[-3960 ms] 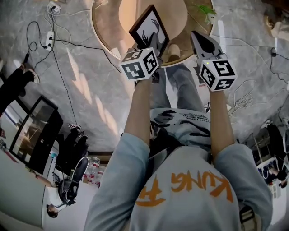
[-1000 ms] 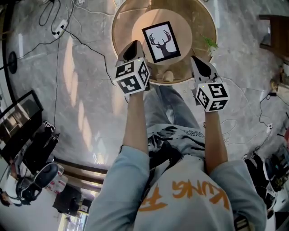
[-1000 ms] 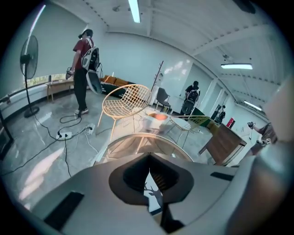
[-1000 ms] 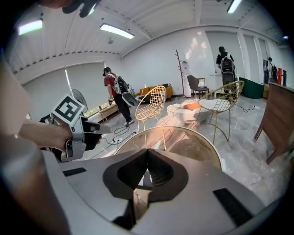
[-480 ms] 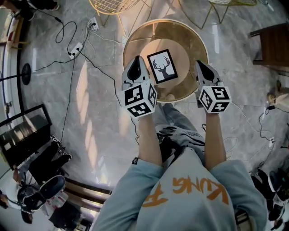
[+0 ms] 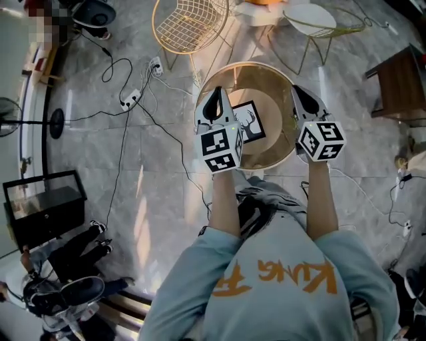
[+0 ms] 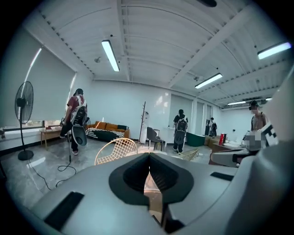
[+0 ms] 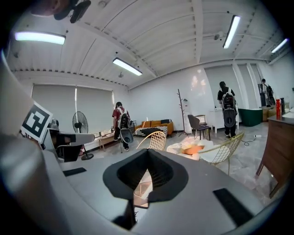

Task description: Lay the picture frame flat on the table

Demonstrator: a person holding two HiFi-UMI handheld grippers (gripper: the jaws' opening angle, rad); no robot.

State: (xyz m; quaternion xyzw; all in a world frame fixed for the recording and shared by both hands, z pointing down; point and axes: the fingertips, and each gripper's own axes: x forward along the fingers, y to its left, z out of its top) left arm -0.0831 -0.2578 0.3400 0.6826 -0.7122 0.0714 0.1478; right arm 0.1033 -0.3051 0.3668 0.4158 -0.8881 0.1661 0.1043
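The black picture frame (image 6: pixel 253 122) with a deer silhouette lies flat on the round wooden table (image 6: pixel 273 83); its left edge is hidden behind my left gripper's marker cube. My left gripper (image 6: pixel 213 102) hovers high over the table's left rim, jaws shut with nothing in them. My right gripper (image 6: pixel 301 94) hangs over the right rim, also shut and empty. In the left gripper view the left gripper (image 7: pixel 149 166) points out across the room, as does the right gripper (image 8: pixel 147 168) in the right gripper view. Neither touches the frame.
Beyond the table stand a gold wire chair (image 6: pixel 190 23) and a chair with a white cushion (image 6: pixel 318 18). Cables and a power strip (image 6: pixel 130 98) lie on the marble floor at left. A dark wooden table (image 6: pixel 399 80) is at right. People (image 7: pixel 76 120) walk in the room.
Four seconds ago the left gripper held the frame upright; a second ago it lay flat. Since then both grippers have risen from the table, which looks smaller and farther below.
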